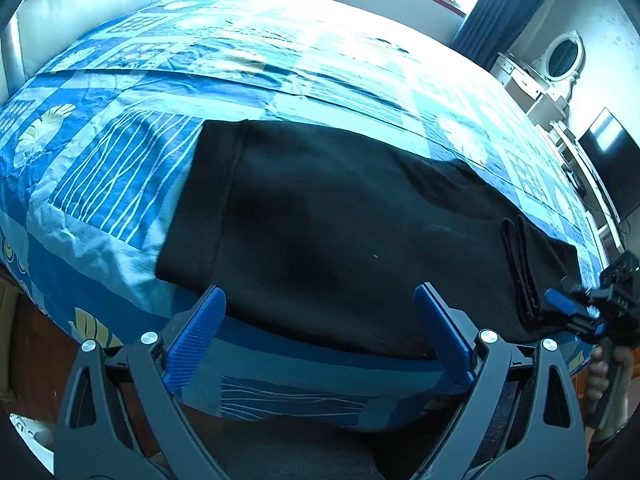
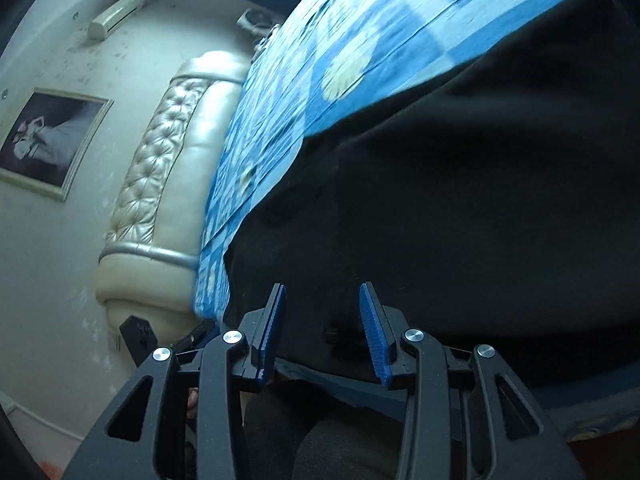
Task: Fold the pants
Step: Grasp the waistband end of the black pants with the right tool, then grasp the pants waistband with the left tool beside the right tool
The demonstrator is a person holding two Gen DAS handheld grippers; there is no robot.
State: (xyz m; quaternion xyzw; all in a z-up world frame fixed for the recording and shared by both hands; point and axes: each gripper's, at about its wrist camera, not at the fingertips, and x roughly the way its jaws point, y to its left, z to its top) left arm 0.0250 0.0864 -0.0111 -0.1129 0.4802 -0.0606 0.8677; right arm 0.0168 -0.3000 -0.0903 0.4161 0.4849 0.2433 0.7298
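While your left gripper [image 1: 320, 320] gapes wide, holding nothing, black pants [image 1: 340, 232] lie folded on blue bedspread [image 1: 120, 168] near its front edge. Your right gripper [image 2: 323, 320] sits partly open at pants' hem [image 1: 524, 276]; contact hard to judge. Pants' folds lost in darkness. Headboard [image 2: 160, 184] beyond.

The left claw [image 1: 320, 336] hangs with its jaws spread wide, gripping nothing. The right claw [image 2: 322, 328] is partly parted, turned on its side, off to the left claw's right.
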